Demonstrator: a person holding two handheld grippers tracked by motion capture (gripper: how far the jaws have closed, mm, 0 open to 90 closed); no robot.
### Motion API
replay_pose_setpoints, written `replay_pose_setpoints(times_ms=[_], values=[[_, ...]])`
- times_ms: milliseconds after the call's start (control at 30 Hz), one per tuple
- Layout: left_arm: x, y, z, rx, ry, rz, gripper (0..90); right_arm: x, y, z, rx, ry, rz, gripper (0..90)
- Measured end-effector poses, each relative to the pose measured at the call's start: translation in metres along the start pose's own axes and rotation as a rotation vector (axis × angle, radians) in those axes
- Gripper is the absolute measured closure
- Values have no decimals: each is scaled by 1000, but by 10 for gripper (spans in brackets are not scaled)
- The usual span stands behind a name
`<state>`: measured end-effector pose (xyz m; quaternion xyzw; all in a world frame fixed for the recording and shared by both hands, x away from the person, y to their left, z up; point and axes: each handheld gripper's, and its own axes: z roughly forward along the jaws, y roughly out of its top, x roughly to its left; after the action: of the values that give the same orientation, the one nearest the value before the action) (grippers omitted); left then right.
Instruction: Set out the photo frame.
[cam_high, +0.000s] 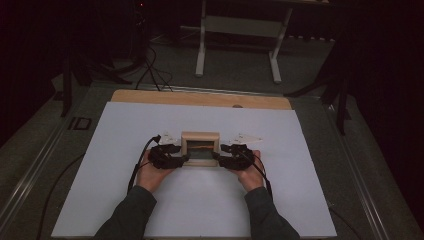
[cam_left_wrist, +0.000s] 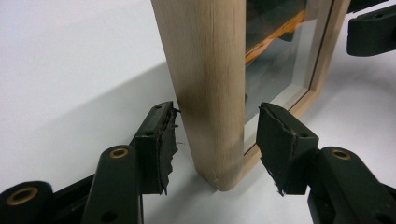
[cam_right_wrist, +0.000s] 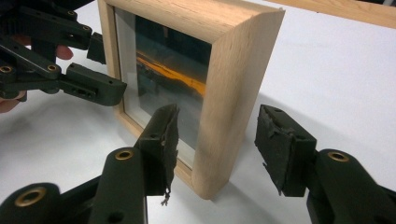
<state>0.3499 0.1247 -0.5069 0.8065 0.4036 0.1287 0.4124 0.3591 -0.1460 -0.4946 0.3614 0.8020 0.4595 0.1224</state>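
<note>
Pale wooden glass-fronted box frame (cam_high: 200, 148) stands upright on white surface (cam_high: 200, 205); left tool (cam_left_wrist: 212, 140) and right tool (cam_right_wrist: 217, 140), both spread, straddle its edges, seemingly untouching.

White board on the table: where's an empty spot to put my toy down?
Plenty of room: the white board is bare left, right and behind the wooden frame, and in front toward the near edge between the sleeves. It is crowded only in the middle, where the left tongs and right tongs flank the frame.
</note>
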Motion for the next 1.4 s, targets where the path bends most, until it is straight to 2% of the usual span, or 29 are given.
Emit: replay_pose_setpoints(times_ms=[133, 333, 633, 867, 1400], values=[[0, 0, -5, -5, -5, -5, 466, 1, 1, -3, 2, 3, -7, 468], [2, -1, -15, -8, 1, -17, 409, 3, 1, -10, 10, -2, -29, 416], [2, -4, -29, -16, 15, -15, 409, 2, 1, -22, 11, -12, -40, 364], [3, -6, -40, -29, 12, -19, 410, 1, -2, -32, 13, -20, -45, 357], [9, -21, -59, -18, 25, -28, 412, -7, -18, -50, 31, -43, -41, 351]])
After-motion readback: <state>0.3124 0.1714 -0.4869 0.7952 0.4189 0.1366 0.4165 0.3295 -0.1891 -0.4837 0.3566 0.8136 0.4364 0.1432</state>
